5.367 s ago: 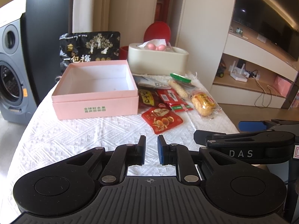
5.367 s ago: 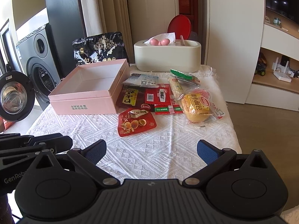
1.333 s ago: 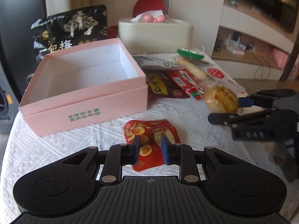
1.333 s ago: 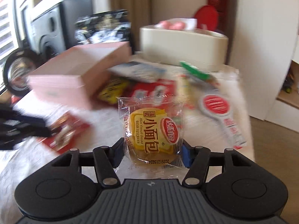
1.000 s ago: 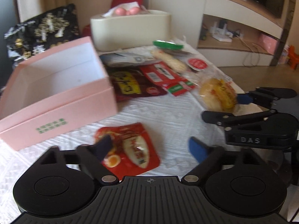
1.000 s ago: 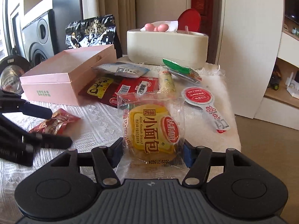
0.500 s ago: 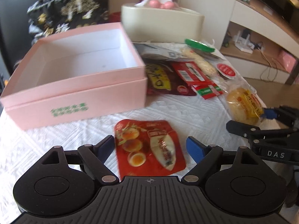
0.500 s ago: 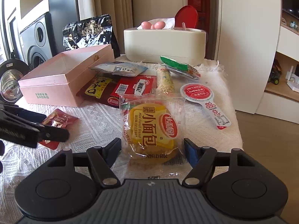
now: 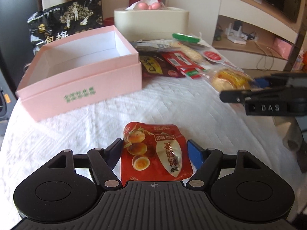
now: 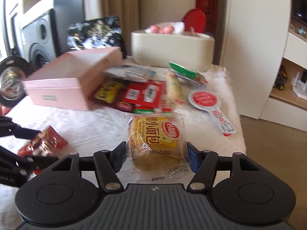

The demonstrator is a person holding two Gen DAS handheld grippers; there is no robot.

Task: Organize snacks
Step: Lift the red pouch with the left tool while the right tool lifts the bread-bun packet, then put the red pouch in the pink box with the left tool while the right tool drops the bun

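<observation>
While the left gripper (image 9: 154,150) closes, the red quail-egg packet (image 9: 155,151) lies flat on the white tablecloth (image 9: 172,103) right between its fingers; left pad touches or nearly touches the packet edge, right pad stands just off the other edge, so not a firm pinch. Packet's near end runs under the gripper body, far end sticks out past the fingertips. Pink box (image 9: 80,72), open and empty inside, sits ahead and to the left of this claw, well apart from the packet.

Right gripper (image 10: 156,154) also closing, with the yellow mini French bread pack (image 10: 155,140) between its fingers; both pads meet the clear wrapper edges, so it is pinching the pack. Bread pack extends forward beyond the fingertips. Ahead of this claw: pile of red and yellow snack sachets (image 10: 134,94), a long wafer-like stick (image 10: 174,90), a green-topped packet (image 10: 184,71), and a round red-label packet (image 10: 205,99) ahead-right. Cream tissue box (image 10: 172,51) farther behind the pile. Black plum bag (image 9: 65,25) stands behind the pink box. View is motion-blurred on the right wrist.
</observation>
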